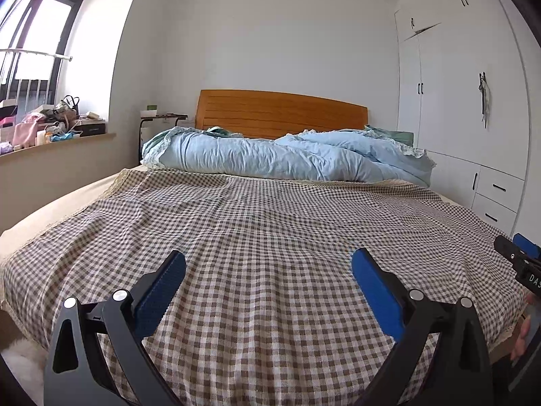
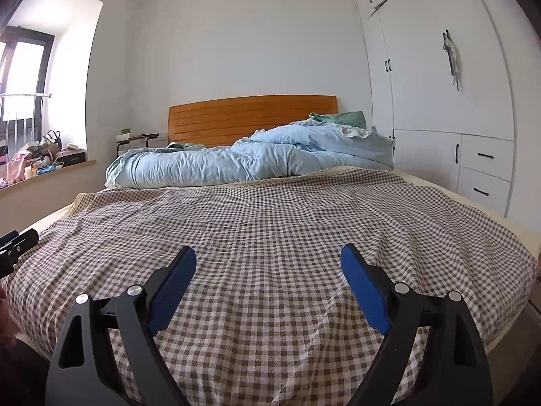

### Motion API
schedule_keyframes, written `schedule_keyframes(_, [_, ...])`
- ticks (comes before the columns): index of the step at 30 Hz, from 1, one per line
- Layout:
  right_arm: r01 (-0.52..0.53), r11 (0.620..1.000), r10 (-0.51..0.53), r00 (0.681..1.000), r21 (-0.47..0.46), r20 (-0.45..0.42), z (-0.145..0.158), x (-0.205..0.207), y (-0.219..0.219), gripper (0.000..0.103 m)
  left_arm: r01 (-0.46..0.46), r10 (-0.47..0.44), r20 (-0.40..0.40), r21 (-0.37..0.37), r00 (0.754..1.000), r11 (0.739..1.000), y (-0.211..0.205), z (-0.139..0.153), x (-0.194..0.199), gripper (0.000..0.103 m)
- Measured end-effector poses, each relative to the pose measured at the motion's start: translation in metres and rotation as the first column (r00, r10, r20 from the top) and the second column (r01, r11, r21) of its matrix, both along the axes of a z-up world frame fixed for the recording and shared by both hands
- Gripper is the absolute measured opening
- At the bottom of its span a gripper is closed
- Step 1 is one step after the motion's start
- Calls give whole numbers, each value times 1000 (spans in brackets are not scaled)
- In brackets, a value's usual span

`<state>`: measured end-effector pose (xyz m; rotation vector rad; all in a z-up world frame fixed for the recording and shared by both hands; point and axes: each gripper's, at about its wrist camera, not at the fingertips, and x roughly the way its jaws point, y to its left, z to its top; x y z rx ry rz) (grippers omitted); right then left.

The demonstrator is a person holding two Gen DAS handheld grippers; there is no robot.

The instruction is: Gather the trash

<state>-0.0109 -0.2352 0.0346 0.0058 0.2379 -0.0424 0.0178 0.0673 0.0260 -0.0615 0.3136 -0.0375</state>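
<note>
Both grippers hover over the foot of a bed covered by a brown-and-white checked sheet (image 1: 270,237). My left gripper (image 1: 268,260) stands open, blue pads wide apart, nothing between them. My right gripper (image 2: 268,257) is open too, also empty. The right gripper's tip (image 1: 517,257) shows at the right edge of the left wrist view, and the left gripper's tip (image 2: 17,243) at the left edge of the right wrist view. No trash shows on the checked sheet (image 2: 270,220). A cluttered window ledge (image 1: 50,128) holds bags, boxes and small items.
A crumpled light-blue duvet (image 1: 287,155) lies across the head of the bed before a wooden headboard (image 1: 280,111). White wardrobes with drawers (image 1: 466,101) line the right wall. A small side table (image 1: 162,118) stands left of the headboard. A person's hand (image 1: 522,335) shows at the right edge.
</note>
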Motion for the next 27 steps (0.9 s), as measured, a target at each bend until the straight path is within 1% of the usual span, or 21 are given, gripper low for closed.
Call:
schedule_keyframes(2, [3, 1000, -3, 1000, -18, 14, 0, -8, 3, 84, -5, 6, -10, 28, 1000, 1000, -5, -3, -6, 95])
schedule_keyframes(4, [-10, 1000, 10, 1000, -19, -8, -2, -12, 5, 84, 0, 1, -20, 52, 1000, 999, -10, -6, -12, 95])
schedule_keyframes(6, [-25, 1000, 25, 999, -18, -28, -6, -15, 8, 84, 0, 1, -11, 64, 1000, 998, -14, -7, -19, 95])
schedule_keyframes(8, [-35, 999, 34, 999, -38, -26, -7, -17, 14, 84, -8, 9, -12, 81, 1000, 997, -19, -8, -23, 95])
schedule_keyframes(10, [-31, 998, 29, 999, -60, -27, -9, -17, 18, 84, 8, -6, -23, 98, 1000, 995, -24, -10, -23, 95])
schedule_keyframes(12, [-26, 998, 24, 999, -62, -38, -11, -12, 17, 84, 15, -12, -24, 112, 1000, 994, -28, -10, -22, 95])
schedule_keyframes(15, [-16, 999, 15, 998, -33, -53, -12, -7, 10, 84, 16, -12, -33, 109, 999, 994, -29, -11, -18, 95])
schedule_keyframes(18, [-8, 1000, 8, 998, -12, -61, -14, -4, 5, 84, 7, -2, -49, 89, 999, 996, -28, -13, -13, 95])
schedule_keyframes(20, [-7, 1000, 6, 997, -15, -71, -15, -4, 5, 84, 9, -5, -50, 68, 999, 998, -27, -12, -11, 95])
schedule_keyframes(27, [-2, 999, 0, 997, -33, -73, -15, -5, 7, 84, 13, -9, -67, 71, 998, 997, -29, -13, -7, 95])
